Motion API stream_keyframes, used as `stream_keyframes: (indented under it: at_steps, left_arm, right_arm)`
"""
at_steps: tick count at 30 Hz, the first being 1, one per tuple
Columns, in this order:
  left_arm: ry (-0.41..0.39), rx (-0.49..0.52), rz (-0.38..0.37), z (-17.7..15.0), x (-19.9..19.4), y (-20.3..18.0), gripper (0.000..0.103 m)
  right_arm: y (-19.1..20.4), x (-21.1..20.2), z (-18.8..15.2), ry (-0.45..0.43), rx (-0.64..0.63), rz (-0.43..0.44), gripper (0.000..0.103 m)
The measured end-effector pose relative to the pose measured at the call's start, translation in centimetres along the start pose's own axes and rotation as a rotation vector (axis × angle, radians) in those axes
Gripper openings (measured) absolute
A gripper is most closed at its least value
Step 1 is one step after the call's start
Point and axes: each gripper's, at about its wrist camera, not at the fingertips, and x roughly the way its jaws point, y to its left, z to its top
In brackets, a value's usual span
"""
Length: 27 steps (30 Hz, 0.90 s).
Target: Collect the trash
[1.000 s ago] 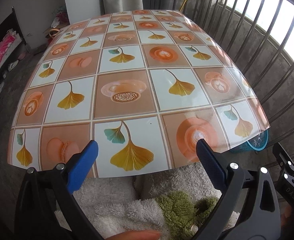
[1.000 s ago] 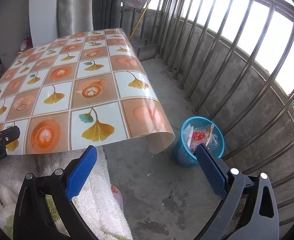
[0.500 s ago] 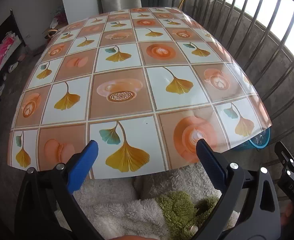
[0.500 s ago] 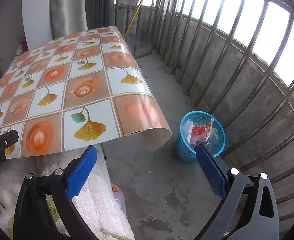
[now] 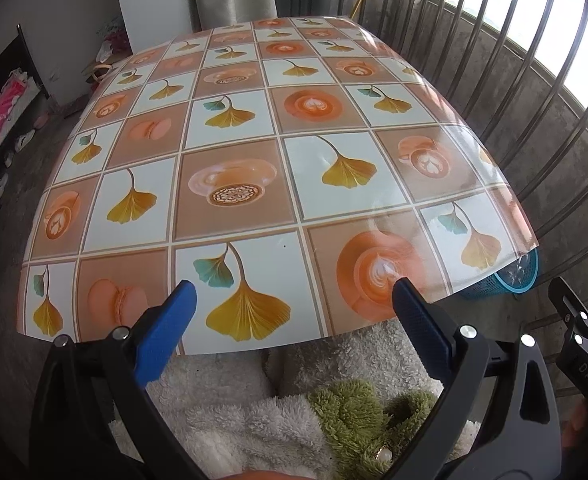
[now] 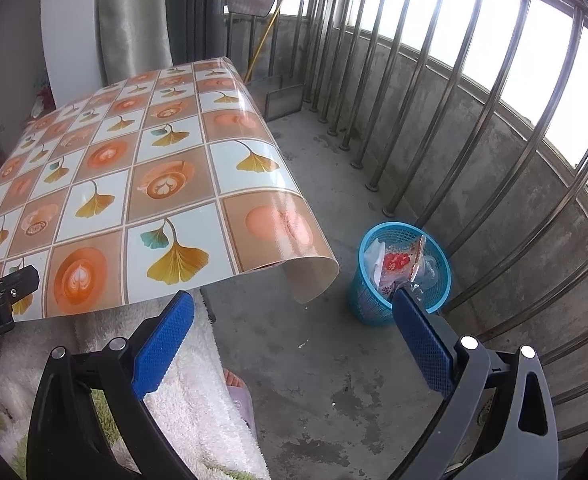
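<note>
Both wrist views face forward, sharing the table (image 5: 254, 168) and basket (image 6: 403, 276).

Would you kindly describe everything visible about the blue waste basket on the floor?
The blue waste basket is a small round bin of mesh-like plastic with a solid lighter rim, tapering downward. It stands upright on the concrete floor, beside the metal railing and just past the table's drooping cloth corner, apparently apart from both. It is already full of wrappers, one red and white, plus clear plastic. Neither open gripper touches it.

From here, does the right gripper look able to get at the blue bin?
Probably yes: the right gripper is open, and only bare floor lies before the blue bin, clear of the tablecloth.
</note>
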Motion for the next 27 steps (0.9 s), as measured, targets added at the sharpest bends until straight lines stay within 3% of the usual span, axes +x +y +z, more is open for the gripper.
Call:
stream_keyframes:
  at_steps: [27]
  left_arm:
    - [-0.01, -0.002, -0.005, 0.14, -0.6, -0.01, 0.094]
  right_arm:
    - [0.56, -0.7, 0.37, -0.012, -0.009, 0.006, 0.097]
